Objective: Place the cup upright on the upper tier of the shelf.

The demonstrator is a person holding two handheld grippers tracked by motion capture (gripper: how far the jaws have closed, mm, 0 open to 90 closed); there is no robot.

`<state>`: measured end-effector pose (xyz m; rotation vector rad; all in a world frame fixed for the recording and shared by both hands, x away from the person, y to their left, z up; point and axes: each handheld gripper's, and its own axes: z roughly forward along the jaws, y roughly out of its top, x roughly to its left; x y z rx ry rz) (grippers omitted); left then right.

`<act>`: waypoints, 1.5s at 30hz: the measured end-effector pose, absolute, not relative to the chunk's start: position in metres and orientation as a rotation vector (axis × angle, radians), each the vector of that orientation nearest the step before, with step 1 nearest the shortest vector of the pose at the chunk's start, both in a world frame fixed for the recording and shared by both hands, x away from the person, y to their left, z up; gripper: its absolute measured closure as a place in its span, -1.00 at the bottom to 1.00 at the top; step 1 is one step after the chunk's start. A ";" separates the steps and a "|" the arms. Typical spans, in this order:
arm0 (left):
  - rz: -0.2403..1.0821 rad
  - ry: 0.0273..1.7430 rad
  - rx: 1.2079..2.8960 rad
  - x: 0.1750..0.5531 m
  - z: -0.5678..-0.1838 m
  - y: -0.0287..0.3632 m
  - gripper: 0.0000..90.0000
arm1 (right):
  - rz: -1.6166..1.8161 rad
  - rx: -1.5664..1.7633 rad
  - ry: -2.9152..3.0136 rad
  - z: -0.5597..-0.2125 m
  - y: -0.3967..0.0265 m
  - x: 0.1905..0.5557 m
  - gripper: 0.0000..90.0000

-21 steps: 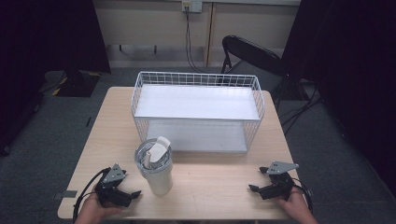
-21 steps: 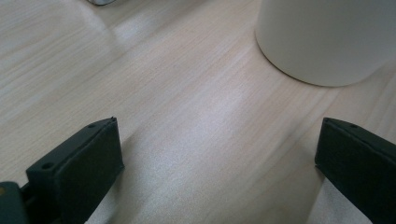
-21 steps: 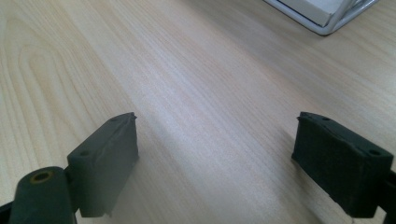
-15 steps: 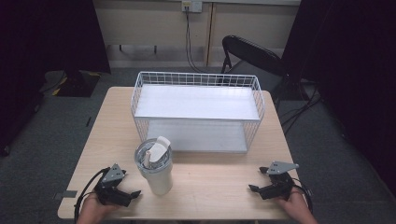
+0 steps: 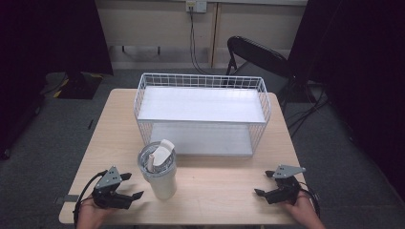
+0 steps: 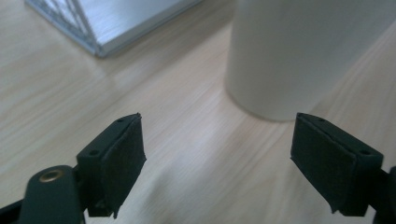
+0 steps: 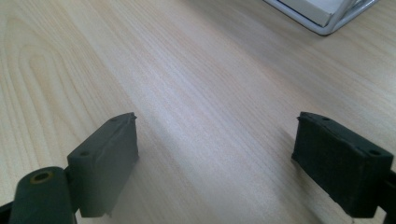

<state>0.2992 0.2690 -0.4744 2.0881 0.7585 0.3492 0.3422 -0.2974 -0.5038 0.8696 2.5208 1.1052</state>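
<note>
**Pale wooden desk, both grippers idle**

Wooden desk holds a white tumbler before a wire basket. Left gripper (jaws apart, empty) rests just beside the tumbler; right gripper, released too, sits well apart.

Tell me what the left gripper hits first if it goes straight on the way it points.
Most likely the white tumbler: it stands just ahead of the left gripper, whose jaws are apart, slightly toward its right jaw. Depth is unclear; a straight push might only graze its base.
</note>
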 end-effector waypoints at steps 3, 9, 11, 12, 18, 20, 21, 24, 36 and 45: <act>0.347 0.724 2.042 0.297 -0.469 0.265 -0.66 | 1.105 0.870 2.521 -0.504 -0.297 0.342 -0.71; 0.361 0.628 1.945 0.290 -0.458 0.257 -0.65 | 1.105 0.870 2.521 -0.504 -0.297 0.342 -0.71; 0.361 0.620 1.927 0.289 -0.457 0.256 -0.66 | 1.105 0.870 2.521 -0.504 -0.297 0.342 -0.71; 0.361 0.614 1.914 0.289 -0.456 0.255 -0.66 | 1.105 0.870 2.521 -0.504 -0.297 0.342 -0.71; 0.340 0.577 1.847 0.289 -0.451 0.246 -0.66 | 1.105 0.870 2.521 -0.504 -0.297 0.342 -0.71; 0.345 0.557 1.841 0.289 -0.451 0.241 -0.66 | 1.106 0.870 2.521 -0.504 -0.297 0.342 -0.71; 0.341 0.552 1.833 0.289 -0.451 0.237 -0.66 | 1.105 0.870 2.521 -0.504 -0.297 0.342 -0.71; 0.370 0.554 1.814 0.290 -0.452 0.231 -0.70 | 1.106 0.869 2.521 -0.504 -0.297 0.342 -0.71; 0.441 0.566 1.772 0.300 -0.461 0.211 -0.82 | 1.106 0.870 2.521 -0.504 -0.297 0.342 -0.71; 0.488 0.564 1.736 0.301 -0.465 0.197 -1.00 | 1.104 0.866 2.523 -0.504 -0.298 0.342 -0.71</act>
